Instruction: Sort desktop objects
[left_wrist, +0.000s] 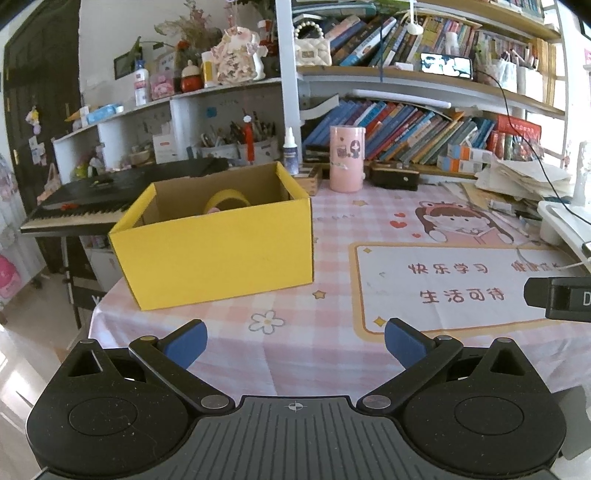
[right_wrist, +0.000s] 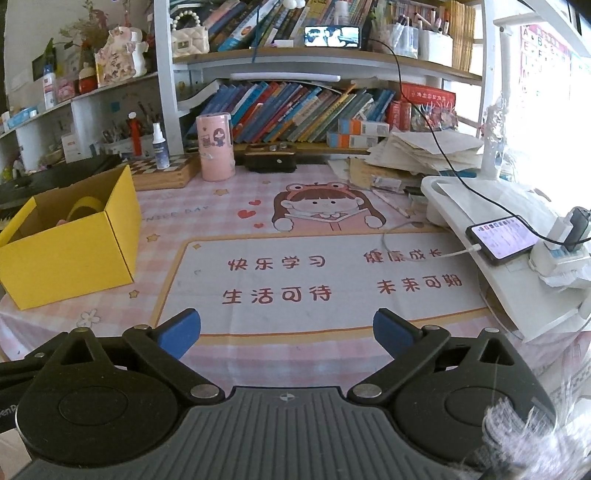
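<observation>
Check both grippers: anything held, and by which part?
Nothing is held. The left gripper and right gripper both stand open over the tablecloth, with nothing between their fingers.

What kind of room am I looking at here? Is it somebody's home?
Most likely a child's study corner at home. Shelves crammed with leaning books stand behind a desk under a pink checked cartoon tablecloth, with pen pots and an electric keyboard off to one side.
</observation>
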